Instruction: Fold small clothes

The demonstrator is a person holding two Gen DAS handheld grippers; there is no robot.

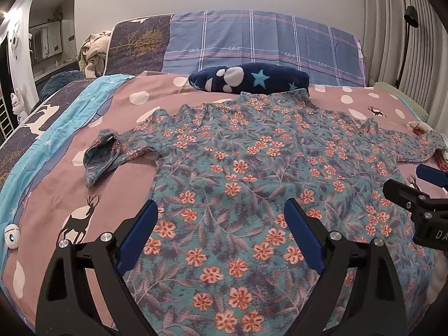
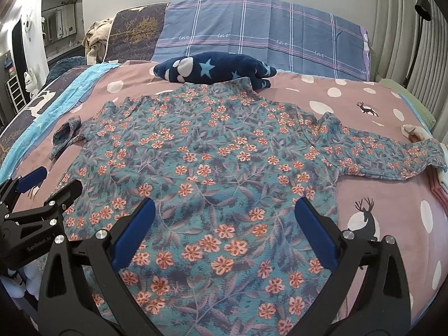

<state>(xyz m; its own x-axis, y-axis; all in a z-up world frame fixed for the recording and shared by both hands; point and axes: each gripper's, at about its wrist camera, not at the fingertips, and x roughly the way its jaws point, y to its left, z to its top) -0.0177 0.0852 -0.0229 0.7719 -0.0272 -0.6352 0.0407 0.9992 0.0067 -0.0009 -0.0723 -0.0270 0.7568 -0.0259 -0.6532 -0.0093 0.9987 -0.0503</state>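
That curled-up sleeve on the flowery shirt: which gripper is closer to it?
Left. The left gripper hovers over the hem on the curled sleeve's side; the right gripper is farther across the shirt.

A pink bedspread (image 1: pixel 56 184) with white dots and deer covers the bed. A navy star-print blanket (image 1: pixel 249 79) lies bunched near the far end, in front of a blue plaid pillow (image 1: pixel 260 42). A tree-print pillow (image 1: pixel 137 44) leans beside it, a floor lamp (image 1: pixel 410 16) at right.
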